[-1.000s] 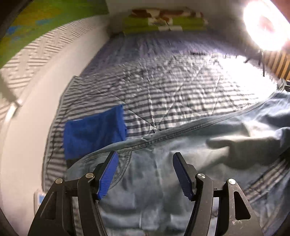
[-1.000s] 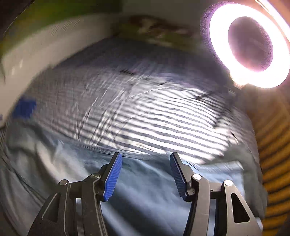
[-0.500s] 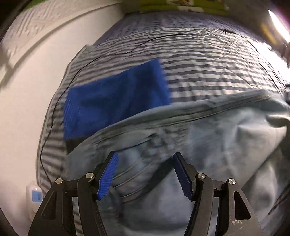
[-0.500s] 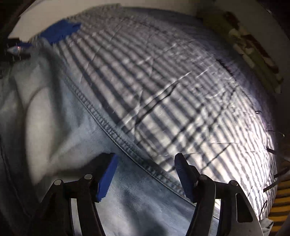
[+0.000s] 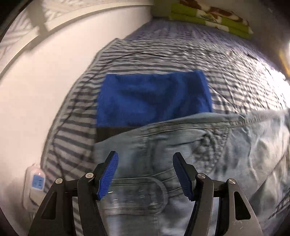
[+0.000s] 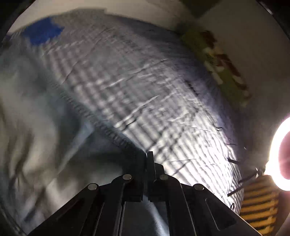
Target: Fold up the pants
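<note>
Light blue denim pants [image 5: 190, 145] lie on a striped bedsheet [image 5: 163, 54], filling the lower half of the left wrist view. My left gripper [image 5: 145, 174] is open just above the waistband and a back pocket, with nothing between its blue pads [image 5: 108, 174]. In the right wrist view the pants [image 6: 36, 127] spread across the left side. My right gripper [image 6: 147, 163] is shut on the stitched side seam of the pants, where the denim meets the sheet [image 6: 145, 81].
A folded blue cloth [image 5: 152, 99] lies on the sheet just beyond the pants, near the white wall [image 5: 36, 90]. A small white device [image 5: 34, 183] sits by the bed edge. Folded green bedding [image 5: 208, 16] lies at the far end. A ring light [image 6: 281, 154] glares at the right.
My right gripper has closed on the pants' seam; it was open half a second ago. My left gripper has come lower and closer to the waistband and stays open.
</note>
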Action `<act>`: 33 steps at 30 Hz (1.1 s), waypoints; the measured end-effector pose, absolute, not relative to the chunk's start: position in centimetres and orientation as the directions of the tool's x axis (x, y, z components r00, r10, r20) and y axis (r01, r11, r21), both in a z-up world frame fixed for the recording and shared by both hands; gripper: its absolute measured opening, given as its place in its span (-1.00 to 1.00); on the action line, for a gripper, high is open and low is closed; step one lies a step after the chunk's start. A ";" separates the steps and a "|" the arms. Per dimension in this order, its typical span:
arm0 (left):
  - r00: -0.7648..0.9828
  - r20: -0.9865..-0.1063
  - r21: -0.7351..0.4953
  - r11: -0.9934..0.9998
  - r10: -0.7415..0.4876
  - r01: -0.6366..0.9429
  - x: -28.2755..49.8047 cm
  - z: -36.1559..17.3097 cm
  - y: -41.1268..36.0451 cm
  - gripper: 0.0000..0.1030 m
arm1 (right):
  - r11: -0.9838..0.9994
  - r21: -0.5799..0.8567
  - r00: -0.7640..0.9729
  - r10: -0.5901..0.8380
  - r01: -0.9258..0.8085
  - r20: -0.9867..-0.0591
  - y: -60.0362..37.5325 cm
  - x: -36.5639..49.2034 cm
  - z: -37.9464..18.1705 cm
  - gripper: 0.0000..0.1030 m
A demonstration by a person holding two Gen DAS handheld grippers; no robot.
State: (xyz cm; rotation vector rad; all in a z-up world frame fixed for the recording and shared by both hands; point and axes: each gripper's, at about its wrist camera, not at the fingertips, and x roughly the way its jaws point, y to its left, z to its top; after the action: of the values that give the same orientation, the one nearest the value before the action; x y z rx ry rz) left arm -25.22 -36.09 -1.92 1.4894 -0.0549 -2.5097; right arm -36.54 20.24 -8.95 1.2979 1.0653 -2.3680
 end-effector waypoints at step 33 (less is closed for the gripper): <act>-0.534 -0.841 -0.133 -0.927 -0.082 0.352 -22.1 1.0 -45.0 -0.85 | -0.721 -0.346 -0.528 -0.034 0.601 -0.849 13.8 -35.2 -7.8 -0.96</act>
State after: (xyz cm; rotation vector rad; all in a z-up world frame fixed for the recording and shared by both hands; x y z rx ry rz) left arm -22.11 -45.00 0.97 1.3574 0.4214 -2.5159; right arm -35.15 13.77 -7.75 1.2471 0.8939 -2.2811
